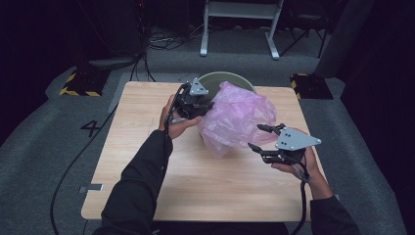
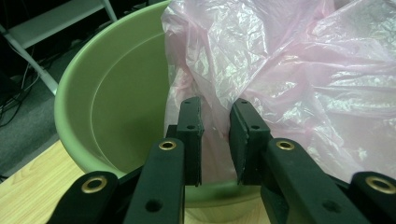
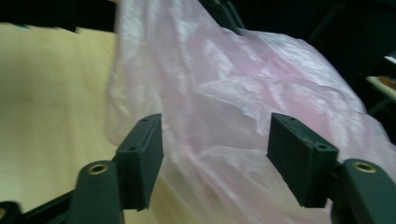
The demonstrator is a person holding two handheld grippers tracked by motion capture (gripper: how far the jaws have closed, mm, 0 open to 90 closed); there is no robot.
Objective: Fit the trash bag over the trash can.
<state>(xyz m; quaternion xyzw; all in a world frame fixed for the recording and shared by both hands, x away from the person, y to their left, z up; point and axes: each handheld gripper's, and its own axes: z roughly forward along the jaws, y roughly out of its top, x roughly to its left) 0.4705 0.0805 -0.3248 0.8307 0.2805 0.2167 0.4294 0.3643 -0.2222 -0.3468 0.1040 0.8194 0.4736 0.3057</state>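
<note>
Thin pink plastic bag (image 1: 237, 117), crinkled and glossy, translucent, drapes over the near rim of a round pale-green bin (image 1: 226, 78) with smooth matte walls, which stands at the far edge of the table (image 1: 195, 186), light wood-grain. Left claw (image 2: 215, 140): flat black pads slightly apart, a fold of bag film running between them, not visibly pinched. Right claw (image 1: 261, 138): jaws wide apart, nothing between them, held just beside the bag's lower billow. Grey three-cornered plate (image 1: 296, 138) tops the right claw.
</note>
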